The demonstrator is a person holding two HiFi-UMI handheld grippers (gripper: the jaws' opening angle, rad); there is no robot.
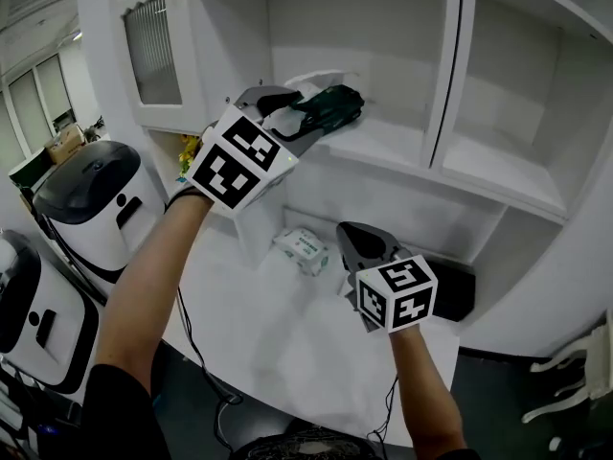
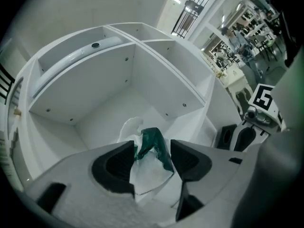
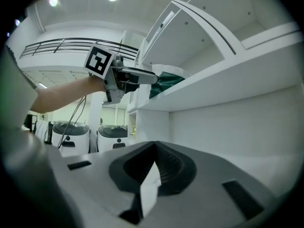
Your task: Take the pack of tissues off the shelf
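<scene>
1. The left gripper (image 1: 305, 115) is reaching into a white cabinet, at the level of its white shelf (image 1: 383, 147).
2. Its fingers (image 2: 116, 167) are clamping a crumpled dark green and white plastic pack of tissues (image 2: 153, 144) between them.
3. The pack is sitting at the front edge of the shelf; it is possibly touching the board, but the angle leaves that unclear.
4. The right gripper (image 1: 356, 240) is hovering lower, over the white table (image 1: 287, 343), with its fingers (image 3: 175, 170) pressing together at the tips.
5. A small white and green wrapped packet (image 1: 304, 247) is lying on the table just beside the right gripper.
6. A black rectangular box (image 1: 452, 290) is sitting near the right gripper's other side.
</scene>
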